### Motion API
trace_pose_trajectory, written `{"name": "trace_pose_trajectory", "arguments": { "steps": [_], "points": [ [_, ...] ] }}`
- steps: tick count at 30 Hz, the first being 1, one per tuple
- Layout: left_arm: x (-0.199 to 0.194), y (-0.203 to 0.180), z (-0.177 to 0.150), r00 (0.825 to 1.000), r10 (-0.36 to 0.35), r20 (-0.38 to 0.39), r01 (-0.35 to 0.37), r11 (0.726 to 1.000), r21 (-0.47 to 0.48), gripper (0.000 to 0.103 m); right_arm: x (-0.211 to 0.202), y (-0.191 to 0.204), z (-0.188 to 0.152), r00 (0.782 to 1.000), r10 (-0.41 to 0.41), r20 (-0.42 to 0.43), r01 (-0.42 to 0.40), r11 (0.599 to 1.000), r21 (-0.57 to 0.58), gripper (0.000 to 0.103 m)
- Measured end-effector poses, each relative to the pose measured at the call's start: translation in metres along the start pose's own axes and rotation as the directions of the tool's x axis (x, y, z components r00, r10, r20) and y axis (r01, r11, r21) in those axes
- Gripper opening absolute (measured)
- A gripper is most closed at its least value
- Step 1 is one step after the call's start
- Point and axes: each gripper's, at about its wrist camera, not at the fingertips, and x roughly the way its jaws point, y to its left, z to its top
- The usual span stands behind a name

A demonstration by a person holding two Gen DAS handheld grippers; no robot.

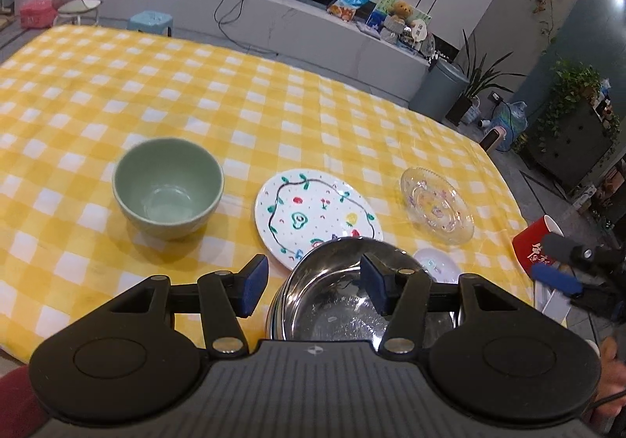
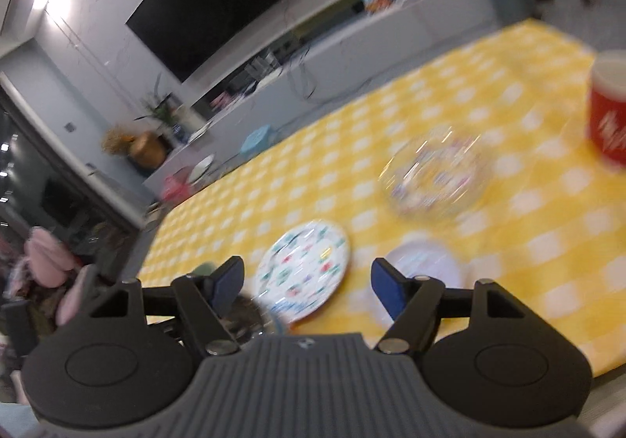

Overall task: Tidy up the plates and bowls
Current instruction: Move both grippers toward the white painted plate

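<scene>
Up front, shiny steel bowl [image 1: 336, 301], painted plate [image 1: 317, 217] behind, L gripper [image 1: 315, 287] open

We held our left gripper [image 1: 314, 283] low in the frame's lower centre, its blue-padded fingers [image 1: 253, 287] spread wide apart and gripping nothing. Our right gripper [image 2: 307, 287] sat likewise at the bottom centre of its own blurred view, fingers [image 2: 385, 289] parted. At the right edge of the left wrist view, it [image 1: 563, 265] showed tilted sideways
</scene>
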Motion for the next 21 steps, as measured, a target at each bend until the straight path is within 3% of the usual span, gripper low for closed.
{"name": "trace_pose_trajectory", "arguments": {
  "steps": [8, 15, 21],
  "points": [
    [-0.017, -0.034, 0.015, 0.998, -0.002, 0.061, -0.001, 0.999, 0.050, 0.063, -0.033, -0.015, 0.016, 0.983, -0.138, 0.118, 0.145, 0.988, -0.053, 0.074],
    [-0.005, -0.080, 0.038, 0.999, -0.003, 0.054, -0.004, 0.992, 0.124, 0.063, -0.032, -0.018, 0.031, 0.970, -0.219, 0.102, 0.228, 0.970, -0.089, 0.075],
    [0.019, -0.111, 0.051, 1.000, 0.013, -0.003, -0.012, 0.981, 0.194, 0.063, -0.030, -0.019, 0.061, 0.962, -0.262, 0.079, 0.271, 0.954, -0.129, 0.076]
  ]
}}
